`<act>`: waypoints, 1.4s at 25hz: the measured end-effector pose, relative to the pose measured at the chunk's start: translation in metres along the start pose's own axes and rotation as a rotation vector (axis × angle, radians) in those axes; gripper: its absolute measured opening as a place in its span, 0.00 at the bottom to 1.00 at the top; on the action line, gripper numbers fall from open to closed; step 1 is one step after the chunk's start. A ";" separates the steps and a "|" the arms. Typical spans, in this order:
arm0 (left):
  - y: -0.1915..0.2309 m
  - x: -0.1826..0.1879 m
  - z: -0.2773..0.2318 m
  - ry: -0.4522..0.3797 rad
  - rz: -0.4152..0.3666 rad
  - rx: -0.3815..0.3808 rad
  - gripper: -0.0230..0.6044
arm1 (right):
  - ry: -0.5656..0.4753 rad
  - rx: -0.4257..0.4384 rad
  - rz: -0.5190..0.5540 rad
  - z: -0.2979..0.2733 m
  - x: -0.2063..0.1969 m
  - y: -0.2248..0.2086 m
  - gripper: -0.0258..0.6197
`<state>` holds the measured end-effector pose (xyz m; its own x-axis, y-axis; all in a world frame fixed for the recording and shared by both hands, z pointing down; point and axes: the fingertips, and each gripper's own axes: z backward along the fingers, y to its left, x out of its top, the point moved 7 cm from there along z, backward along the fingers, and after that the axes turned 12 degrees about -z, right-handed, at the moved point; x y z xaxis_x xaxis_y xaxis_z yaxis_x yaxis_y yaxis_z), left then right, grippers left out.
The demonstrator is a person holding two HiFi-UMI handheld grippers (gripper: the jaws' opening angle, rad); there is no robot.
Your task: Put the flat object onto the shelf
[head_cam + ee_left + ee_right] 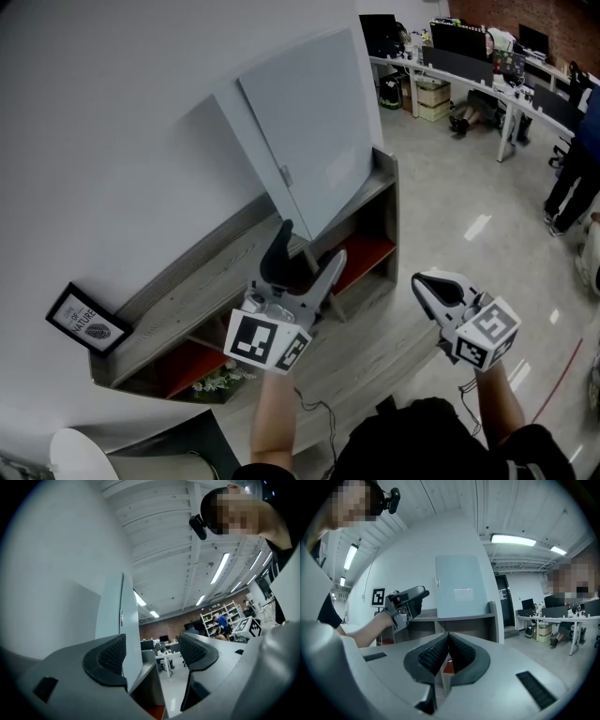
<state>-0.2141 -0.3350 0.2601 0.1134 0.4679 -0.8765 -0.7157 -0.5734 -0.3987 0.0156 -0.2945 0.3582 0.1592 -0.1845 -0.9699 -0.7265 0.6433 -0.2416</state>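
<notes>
flat panel (305, 122) upright atop shelf (187, 286)

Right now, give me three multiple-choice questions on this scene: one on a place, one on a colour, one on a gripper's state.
1. Where does the flat panel stand? A on the floor; B on top of the shelf; C on a desk.
2. What colour are the shelf's compartment floors? A red; B green; C yellow.
3. The right gripper has its jaws: A wide apart; B together, empty; C closed on the panel.
Answers: B, its lower edge sits on the shelf top; A, red shows inside; B, the pads meet with nothing between.
</notes>
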 end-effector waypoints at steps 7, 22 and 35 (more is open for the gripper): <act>-0.025 -0.026 0.008 0.012 0.086 -0.021 0.48 | -0.006 -0.003 -0.003 0.002 -0.001 0.000 0.06; -0.064 -0.061 0.032 0.070 0.157 -0.012 0.25 | 0.016 0.008 -0.013 0.000 -0.013 0.005 0.06; -0.073 -0.079 0.042 0.118 0.168 0.016 0.09 | 0.034 0.006 -0.016 -0.006 -0.016 0.006 0.06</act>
<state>-0.1999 -0.3014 0.3700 0.0707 0.2842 -0.9562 -0.7419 -0.6258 -0.2408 0.0049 -0.2925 0.3723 0.1479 -0.2200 -0.9642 -0.7202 0.6442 -0.2575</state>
